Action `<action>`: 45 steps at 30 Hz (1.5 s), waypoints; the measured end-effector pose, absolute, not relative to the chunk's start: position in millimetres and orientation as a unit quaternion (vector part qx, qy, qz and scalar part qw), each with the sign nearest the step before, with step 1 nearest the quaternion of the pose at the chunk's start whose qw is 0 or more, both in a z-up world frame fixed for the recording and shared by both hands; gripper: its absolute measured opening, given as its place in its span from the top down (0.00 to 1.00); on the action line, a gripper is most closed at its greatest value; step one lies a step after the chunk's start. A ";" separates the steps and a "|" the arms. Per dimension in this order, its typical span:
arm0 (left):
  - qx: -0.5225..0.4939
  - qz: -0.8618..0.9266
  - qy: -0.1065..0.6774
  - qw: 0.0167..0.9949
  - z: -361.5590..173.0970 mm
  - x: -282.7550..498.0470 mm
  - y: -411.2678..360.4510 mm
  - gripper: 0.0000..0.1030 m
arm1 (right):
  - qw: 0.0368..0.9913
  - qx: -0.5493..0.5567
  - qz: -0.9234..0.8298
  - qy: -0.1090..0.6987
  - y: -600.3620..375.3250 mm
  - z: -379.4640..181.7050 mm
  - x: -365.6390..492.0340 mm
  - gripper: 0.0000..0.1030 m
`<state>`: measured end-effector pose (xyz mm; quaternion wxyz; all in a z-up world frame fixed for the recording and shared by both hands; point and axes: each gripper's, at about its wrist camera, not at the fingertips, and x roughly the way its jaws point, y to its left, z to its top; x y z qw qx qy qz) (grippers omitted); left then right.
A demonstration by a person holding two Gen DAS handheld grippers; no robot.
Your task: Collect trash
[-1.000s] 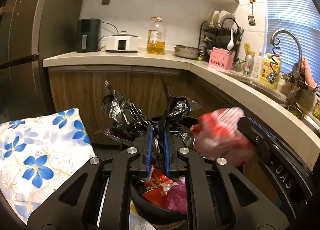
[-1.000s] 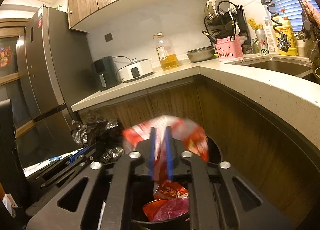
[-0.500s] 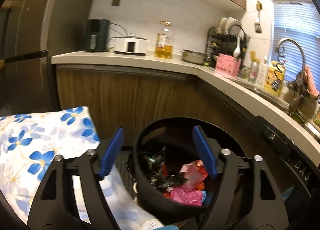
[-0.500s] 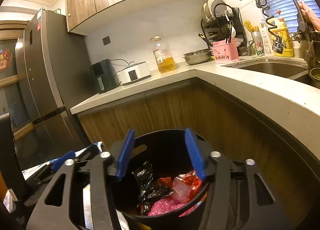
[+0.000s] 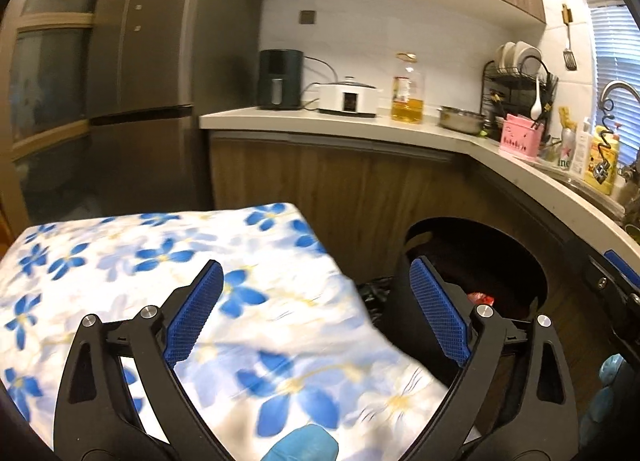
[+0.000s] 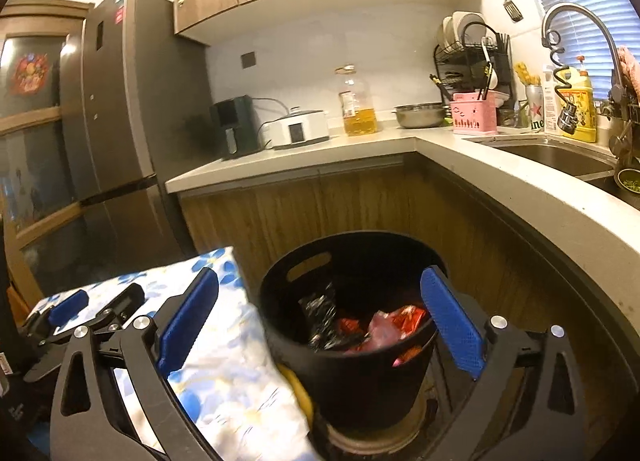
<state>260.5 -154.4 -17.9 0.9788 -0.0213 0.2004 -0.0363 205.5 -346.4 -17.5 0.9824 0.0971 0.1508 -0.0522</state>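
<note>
The left gripper (image 5: 316, 309) stood wide, nothing between its pads; its jaws had just been opening, where a second earlier they were clamped on a crumpled black bag above the bin; the right gripper (image 6: 320, 315) was likewise spread and empty, its jaws just opened too, having a second before pinched a red wrapper over the same bin. Both pieces now lay inside the bin (image 6: 352, 365): the black bag (image 6: 320, 311) against the left inner wall, the red wrapper (image 6: 404, 319) beside it among pink and red scraps; in the left view only a red sliver showed in the dark opening. The left gripper's view had swung from the bin to the floral cloth (image 5: 168, 261), with the bin now off to its right; the right gripper looked straight at the bin, whose rim sat between its pads without touching them. A blue-gloved fingertip (image 5: 304, 443) showed at the bottom of the left view. Beyond, the counter (image 6: 312, 165) carried an oil bottle, a white cooker and a dish rack; no loose litter showed on the cloth. By my reading that drop was finished and both grippers were free for the next piece, if any remained out of sight.
</note>
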 end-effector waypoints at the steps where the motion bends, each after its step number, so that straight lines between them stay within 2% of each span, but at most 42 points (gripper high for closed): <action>1: -0.021 -0.031 0.201 0.979 -16.2 251.0 -147.5 0.08 | 0.983 0.092 -0.052 0.153 -341.3 -16.7 201.2 0.06; 16: -0.018 0.001 0.195 0.981 -0.8 141.4 -74.8 0.06 | 0.981 0.062 -0.059 0.174 -267.0 -4.5 108.7 0.06; 26: -0.015 -0.014 0.192 0.981 -1.0 88.7 -52.4 0.06 | 0.979 0.047 -0.072 0.182 -233.2 -4.8 52.4 0.06; 45: -0.023 -0.006 0.187 0.982 -2.0 42.2 -19.8 0.06 | 0.981 0.029 -0.065 0.182 -197.9 -7.3 11.8 0.06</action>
